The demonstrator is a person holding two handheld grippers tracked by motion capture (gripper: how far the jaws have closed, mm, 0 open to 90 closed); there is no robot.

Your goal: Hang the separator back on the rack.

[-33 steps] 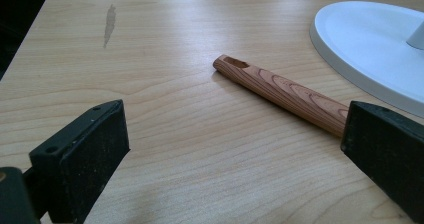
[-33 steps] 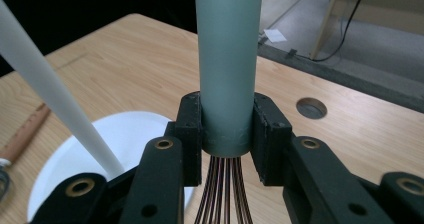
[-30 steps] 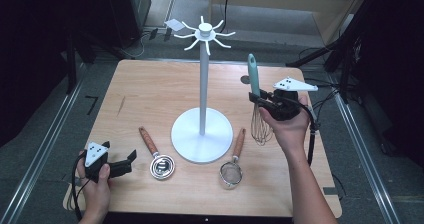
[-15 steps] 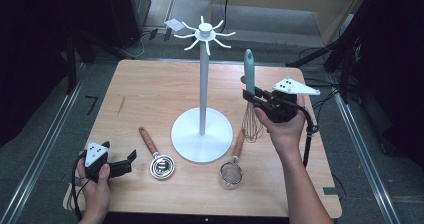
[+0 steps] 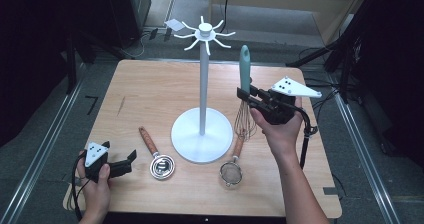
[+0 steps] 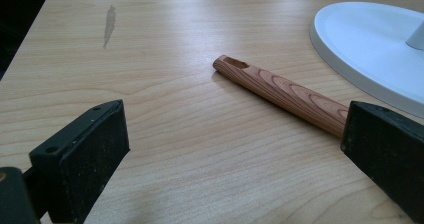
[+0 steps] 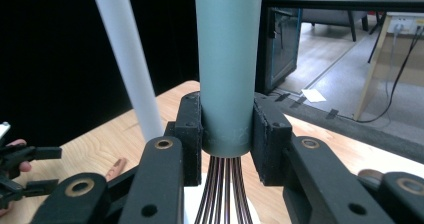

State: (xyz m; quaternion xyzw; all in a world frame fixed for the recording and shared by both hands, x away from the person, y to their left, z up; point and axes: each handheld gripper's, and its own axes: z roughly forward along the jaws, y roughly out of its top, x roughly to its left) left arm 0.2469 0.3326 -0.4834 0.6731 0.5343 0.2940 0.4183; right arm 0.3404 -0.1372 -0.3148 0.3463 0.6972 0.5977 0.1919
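The right claw (image 5: 245, 95) pinches a wire whisk with a teal handle (image 5: 244, 69) at the bottom of that handle, just above where the wires fan out; in the right gripper view the two black pads press on either side of the teal shaft (image 7: 227, 59), and the whisk stands upright with its wire end hanging clear of the light wooden desk (image 5: 145, 99). In the high view it sits right of centre, just beside the white hanging stand with a round base and a crown of hooks at the top (image 5: 202, 84), the tip of the handle reaching below the hooks. None of the hooks at top centre of the frame carries anything, so the hanging looks barely begun: I judge the whisk to be the first utensil on its way up, and it has yet to be raised to hook height and caught on a prong. Two more pieces lie flat on the desk near the stand's base: a steel measuring cup with a wooden handle (image 5: 155, 154) at lower left of centre, and a small mesh strainer with a wooden handle (image 5: 232, 166) at lower centre. The left claw (image 5: 122, 165) rests at the lower left corner, jaws spread wide and holding nothing; in the left gripper view the cup's wooden handle (image 6: 280, 91) lies on the desk beyond them, untouched.
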